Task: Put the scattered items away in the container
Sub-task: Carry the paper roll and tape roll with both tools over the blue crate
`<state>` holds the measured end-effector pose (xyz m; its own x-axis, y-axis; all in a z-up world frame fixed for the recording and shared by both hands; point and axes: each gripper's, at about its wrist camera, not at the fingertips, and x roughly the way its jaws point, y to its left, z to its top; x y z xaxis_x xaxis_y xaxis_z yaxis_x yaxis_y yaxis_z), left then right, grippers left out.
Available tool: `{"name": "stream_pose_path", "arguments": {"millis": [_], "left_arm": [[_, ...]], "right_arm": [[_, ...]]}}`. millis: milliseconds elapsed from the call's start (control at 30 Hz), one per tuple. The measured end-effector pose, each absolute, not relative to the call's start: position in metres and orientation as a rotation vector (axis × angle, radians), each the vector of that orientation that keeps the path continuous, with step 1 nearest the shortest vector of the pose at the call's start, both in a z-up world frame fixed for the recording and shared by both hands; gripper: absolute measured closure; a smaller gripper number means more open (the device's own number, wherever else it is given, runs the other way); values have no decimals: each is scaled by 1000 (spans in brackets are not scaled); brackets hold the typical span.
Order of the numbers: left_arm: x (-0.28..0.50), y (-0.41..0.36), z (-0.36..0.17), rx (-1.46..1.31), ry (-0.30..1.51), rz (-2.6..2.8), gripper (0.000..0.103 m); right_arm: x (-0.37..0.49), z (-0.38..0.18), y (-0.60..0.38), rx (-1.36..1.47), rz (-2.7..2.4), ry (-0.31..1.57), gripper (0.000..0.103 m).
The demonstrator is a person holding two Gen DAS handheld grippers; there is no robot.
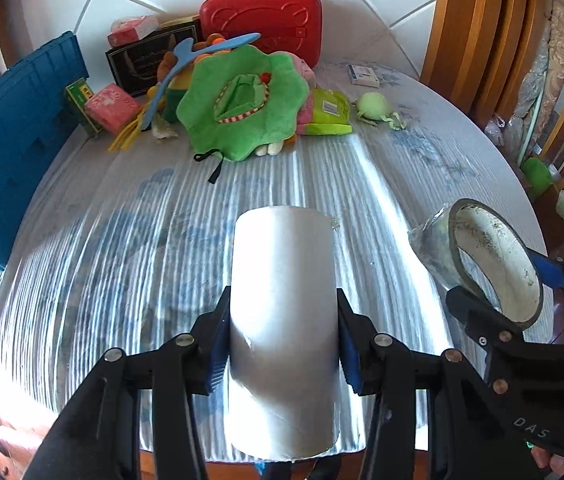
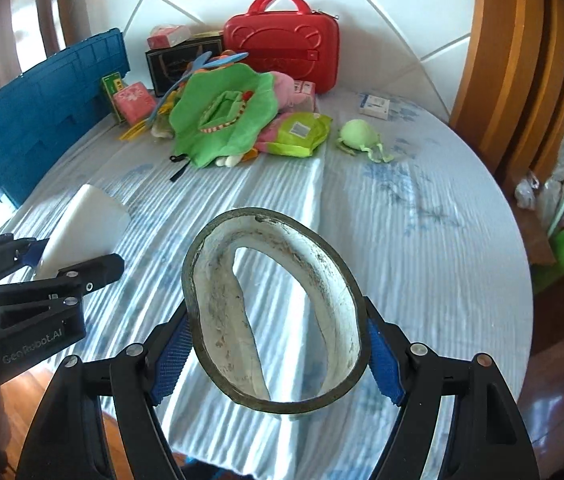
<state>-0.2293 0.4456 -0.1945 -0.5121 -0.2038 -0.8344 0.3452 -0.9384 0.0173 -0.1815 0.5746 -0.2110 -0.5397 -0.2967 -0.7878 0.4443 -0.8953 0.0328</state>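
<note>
the left hand-held gripper [image 1: 284, 344] is clamped on a white roll [image 1: 284, 320], pads pressing its sides about halfway along, the roll standing out past the fingers above the tabletop [image 1: 362, 184]; the right hand-held gripper [image 2: 278, 356] stands wider and grips a worn tape ring [image 2: 274, 312] across its outer rim, the hollow facing the camera; the blue container [image 1: 14, 140] sits at the left edge of the tabletop, well apart from both loads, its inside hidden from these views; the step in hand looks like carrying both loads across to it; to do it well, keep both grips firm, since the roll is smooth and the ring is held only at two narrow spots and could twist; bring the left load in first, as it is nearer the container, and keep the two grippers from crowding; clear the wall before lowering, and release only when each load is well inside; the pile of green plush [image 1: 242, 96] and boxes beside the container should be skirted.
</note>
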Motion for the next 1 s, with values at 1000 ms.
{"name": "stream_pose_path", "arguments": {"millis": [1000], "left_arm": [[-144,183,-159,1206,277,-2511,58]], "right_arm": [[-151,-145,288,1025,-2445,354,26]]}}
